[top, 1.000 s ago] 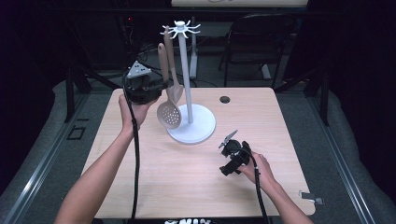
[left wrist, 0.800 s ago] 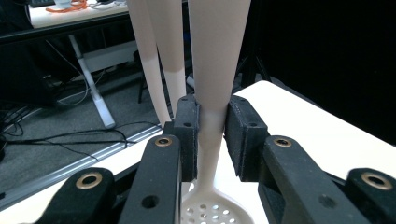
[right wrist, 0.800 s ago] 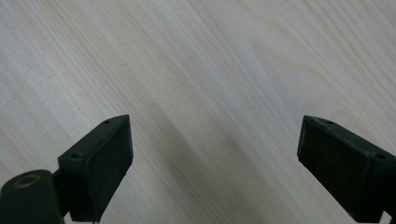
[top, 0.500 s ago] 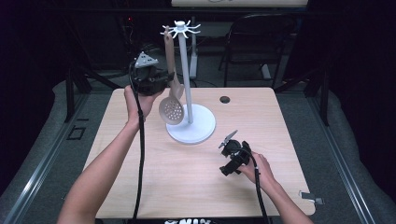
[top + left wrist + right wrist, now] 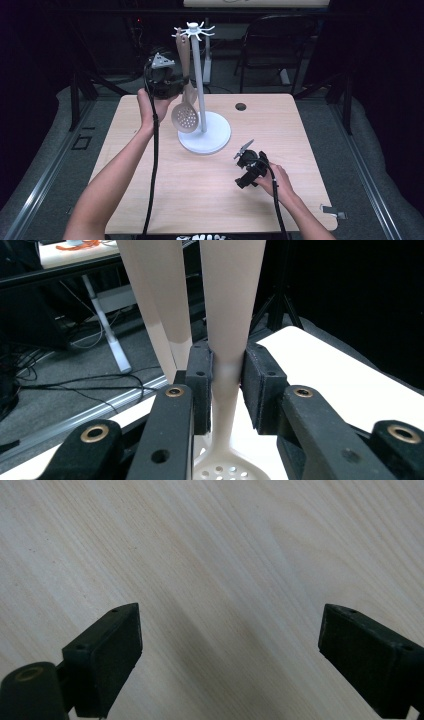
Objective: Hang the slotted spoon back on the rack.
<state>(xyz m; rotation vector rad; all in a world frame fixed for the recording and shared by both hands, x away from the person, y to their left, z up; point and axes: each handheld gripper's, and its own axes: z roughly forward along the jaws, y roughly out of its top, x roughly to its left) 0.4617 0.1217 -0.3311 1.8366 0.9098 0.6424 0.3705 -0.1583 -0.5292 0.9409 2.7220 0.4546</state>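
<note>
A beige slotted spoon hangs beside the white rack's pole, its perforated bowl low and its handle up toward the hooks at the top. My left gripper is shut on the spoon's handle; in the left gripper view the pads press it from both sides. A second beige handle stands just to the left of it. My right gripper rests low over the table at the right, its jaws wide open above bare wood.
The rack's round white base sits mid-table. A small dark hole marks the tabletop's far right. A black chair and cables stand behind the table. A small clip lies at the front right corner.
My left hand has carried the spoon right and slightly up, closer to the rack's pole. The right gripper has stayed put.
</note>
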